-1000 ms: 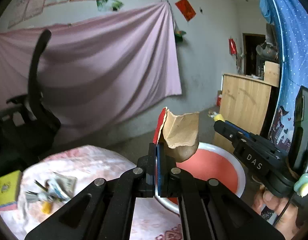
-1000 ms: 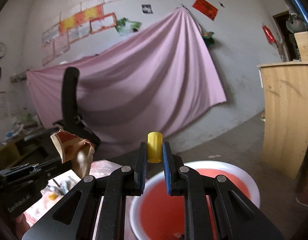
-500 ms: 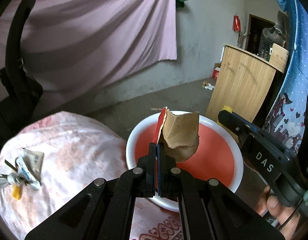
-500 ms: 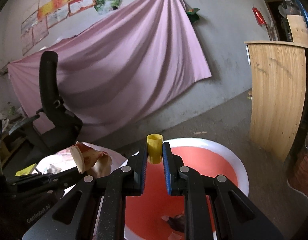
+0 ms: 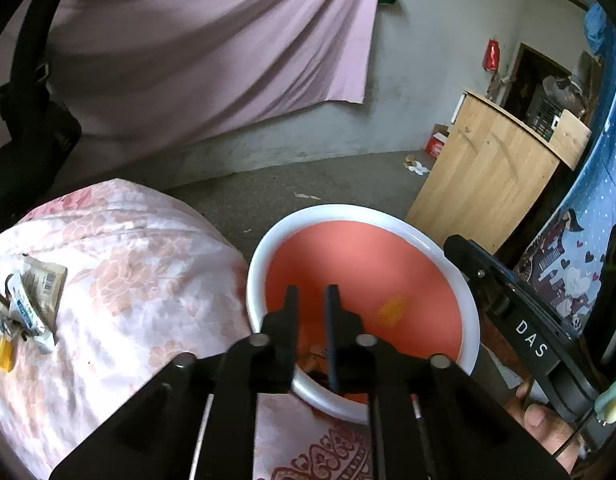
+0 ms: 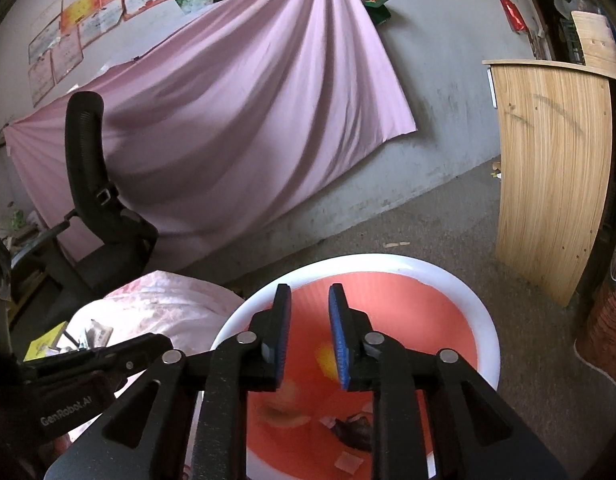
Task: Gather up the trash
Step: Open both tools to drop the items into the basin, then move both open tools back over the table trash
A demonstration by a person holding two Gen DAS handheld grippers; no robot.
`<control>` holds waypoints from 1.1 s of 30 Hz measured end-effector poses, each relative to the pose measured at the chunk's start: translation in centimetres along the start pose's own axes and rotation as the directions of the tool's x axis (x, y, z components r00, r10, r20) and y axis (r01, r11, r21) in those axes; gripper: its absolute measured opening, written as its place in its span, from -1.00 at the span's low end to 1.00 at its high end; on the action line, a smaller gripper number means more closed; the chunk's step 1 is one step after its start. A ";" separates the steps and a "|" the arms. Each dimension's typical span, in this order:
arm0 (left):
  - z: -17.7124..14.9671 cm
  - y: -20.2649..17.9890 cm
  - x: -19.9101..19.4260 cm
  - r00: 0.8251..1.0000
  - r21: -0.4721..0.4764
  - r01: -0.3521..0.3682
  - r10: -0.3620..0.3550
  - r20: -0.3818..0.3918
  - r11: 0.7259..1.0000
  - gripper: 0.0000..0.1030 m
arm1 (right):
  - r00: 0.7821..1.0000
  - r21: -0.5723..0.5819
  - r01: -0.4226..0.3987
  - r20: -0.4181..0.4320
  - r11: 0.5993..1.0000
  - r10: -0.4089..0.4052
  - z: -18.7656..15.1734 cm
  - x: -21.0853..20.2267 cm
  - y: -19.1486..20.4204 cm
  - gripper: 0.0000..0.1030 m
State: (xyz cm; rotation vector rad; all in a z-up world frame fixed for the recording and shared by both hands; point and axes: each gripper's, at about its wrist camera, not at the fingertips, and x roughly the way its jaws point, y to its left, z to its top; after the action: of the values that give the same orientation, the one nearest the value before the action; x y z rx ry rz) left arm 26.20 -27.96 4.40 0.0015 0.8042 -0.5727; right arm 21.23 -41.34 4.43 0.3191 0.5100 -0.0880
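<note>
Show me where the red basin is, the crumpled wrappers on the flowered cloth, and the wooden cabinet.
red basin (image 5: 469, 304): left wrist view, white rim on the right side.
crumpled wrappers (image 5: 40, 288): left wrist view, the tan packet on top.
wooden cabinet (image 6: 554, 184): right wrist view, middle of its curved front panel.

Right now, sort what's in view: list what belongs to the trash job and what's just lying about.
Job: basin with dropped scraps; wrappers left on the floral cloth; left gripper and right gripper, both opening, empty.

Lying about: chair, wooden cabinet, pink sheet.
</note>
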 end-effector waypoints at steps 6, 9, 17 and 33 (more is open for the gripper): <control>-0.2 1.9 -2.1 0.998 -0.038 -0.021 0.023 0.053 0.999 -0.46 | 1.000 -0.004 -0.011 0.021 1.000 0.011 0.2 -0.5 0.8 -0.43; -0.4 3.7 -4.4 0.991 -0.071 -0.062 0.069 0.111 0.996 -0.22 | 0.999 -0.017 -0.023 0.049 1.000 0.024 0.5 -0.9 1.8 -0.31; -1.0 8.9 -9.7 0.961 -0.181 -0.130 0.169 0.219 0.975 -0.01 | 0.985 -0.075 -0.078 0.148 0.994 0.088 0.6 -2.5 5.6 -0.05; -6.4 16.0 -20.2 0.761 -0.326 -0.329 0.453 0.464 0.886 0.95 | 0.913 -0.201 -0.166 0.338 0.965 0.227 -1.0 -4.5 14.0 1.00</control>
State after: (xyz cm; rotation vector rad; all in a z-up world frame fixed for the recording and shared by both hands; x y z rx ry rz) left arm 18.49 -3.19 10.31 -0.1882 0.2993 -0.0556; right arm 19.14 -27.79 9.69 0.1803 0.1176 0.0932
